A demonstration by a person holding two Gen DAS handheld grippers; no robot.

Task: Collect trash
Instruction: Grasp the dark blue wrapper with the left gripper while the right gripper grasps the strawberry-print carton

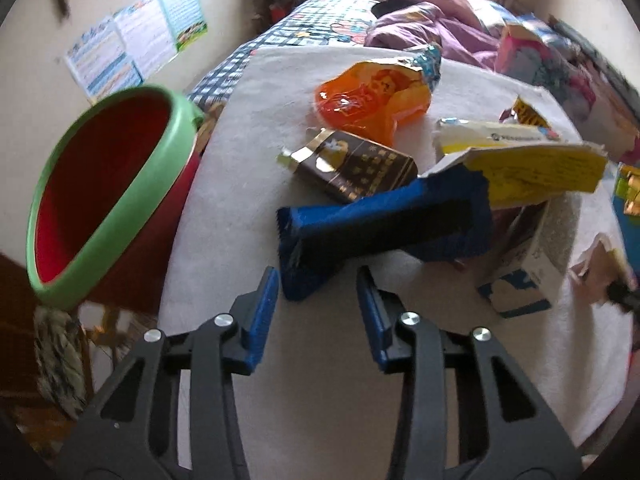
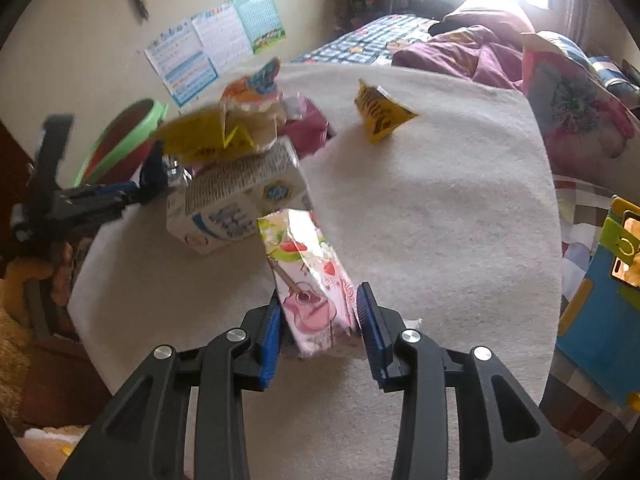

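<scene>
The right gripper, bottom centre of its view, clamps a pink guitar-print wrapper. The left gripper has narrow jaws with nothing between them, just below a blue box. A green-rimmed red bin sits at left.

One bin, two boxes, three wrappers.
</scene>
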